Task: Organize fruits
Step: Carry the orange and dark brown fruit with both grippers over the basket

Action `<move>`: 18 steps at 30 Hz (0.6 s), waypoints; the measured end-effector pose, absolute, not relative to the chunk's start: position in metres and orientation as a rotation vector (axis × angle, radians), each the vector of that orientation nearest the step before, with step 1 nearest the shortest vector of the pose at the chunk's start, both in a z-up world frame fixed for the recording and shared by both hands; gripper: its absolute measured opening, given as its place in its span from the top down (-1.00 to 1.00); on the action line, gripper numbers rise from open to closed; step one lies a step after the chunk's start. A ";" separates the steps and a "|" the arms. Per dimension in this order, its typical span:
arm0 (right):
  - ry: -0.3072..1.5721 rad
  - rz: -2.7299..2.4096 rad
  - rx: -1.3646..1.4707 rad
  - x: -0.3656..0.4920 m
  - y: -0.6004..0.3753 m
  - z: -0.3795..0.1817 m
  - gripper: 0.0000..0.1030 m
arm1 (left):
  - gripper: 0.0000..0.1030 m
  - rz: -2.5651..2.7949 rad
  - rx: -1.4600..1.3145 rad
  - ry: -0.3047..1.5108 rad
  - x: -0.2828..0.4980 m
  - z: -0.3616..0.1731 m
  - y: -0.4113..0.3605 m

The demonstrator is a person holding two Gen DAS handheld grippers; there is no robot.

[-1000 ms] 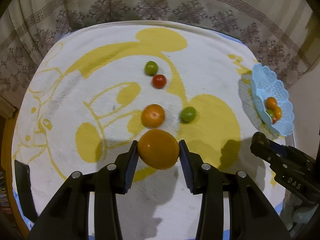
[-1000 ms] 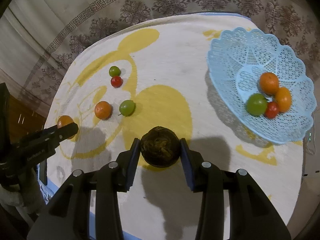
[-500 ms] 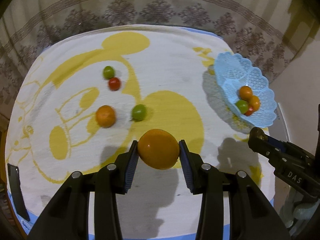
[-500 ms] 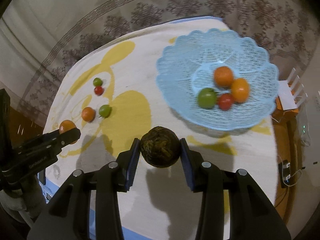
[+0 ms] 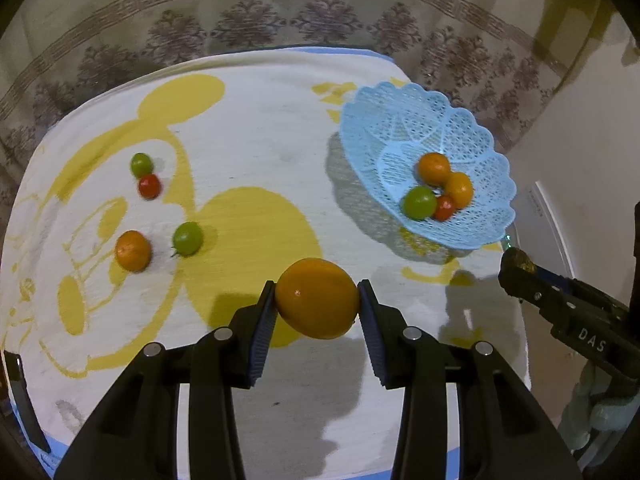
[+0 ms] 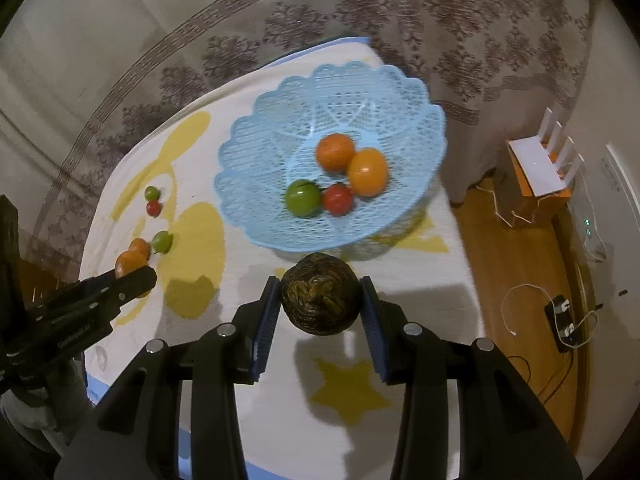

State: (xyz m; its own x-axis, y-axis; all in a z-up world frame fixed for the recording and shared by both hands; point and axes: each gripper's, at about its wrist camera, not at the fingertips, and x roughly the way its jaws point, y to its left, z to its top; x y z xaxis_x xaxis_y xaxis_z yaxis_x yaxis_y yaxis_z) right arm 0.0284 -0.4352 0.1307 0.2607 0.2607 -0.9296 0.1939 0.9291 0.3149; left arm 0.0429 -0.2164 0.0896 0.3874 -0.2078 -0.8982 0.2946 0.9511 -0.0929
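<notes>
My left hand-held gripper (image 5: 318,304) is clamped on a large orange fruit (image 5: 317,298); both blue ribbed pads press on its sides, and the fruit hangs above the cloth. My right hand-held gripper (image 6: 319,300) is clamped in the same way on a dark brown fruit (image 6: 319,294) with a wrinkled skin, just in front of the near rim of the blue basket (image 6: 256,148). In the left view the right hand-held gripper shows at the right edge, beside the basket.

The blue lace-pattern basket stands on the right part of the counter (image 5: 256,120). It contains two orange fruits, one green fruit and one small red fruit, all touching each other. On the left part of the cloth four fruits lie loose: a small green fruit (image 5: 141,164) and a small red fruit (image 5: 149,186) touching each other, and nearer to me an orange fruit (image 5: 133,250) with a second green fruit (image 5: 187,238) just beside it.

The counter is covered with a white cloth (image 5: 256,92) that has a big yellow cartoon drawing. Behind it hangs a patterned curtain (image 5: 248,20). In the right view I see a wooden floor (image 6: 516,264) with cables and a white router (image 6: 544,164) on an orange box.
</notes>
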 end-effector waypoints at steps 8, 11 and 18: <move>1.323 0.036 0.417 0.028 -0.449 0.126 0.20 | 0.20 -0.341 0.108 1.144 0.043 0.083 -0.238; 1.327 0.037 0.417 0.030 -0.451 0.124 0.20 | 0.20 -0.343 0.114 1.149 0.044 0.081 -0.242; 1.313 0.033 0.413 0.039 -0.456 0.125 0.20 | 0.20 -0.350 0.124 1.141 0.053 0.083 -0.253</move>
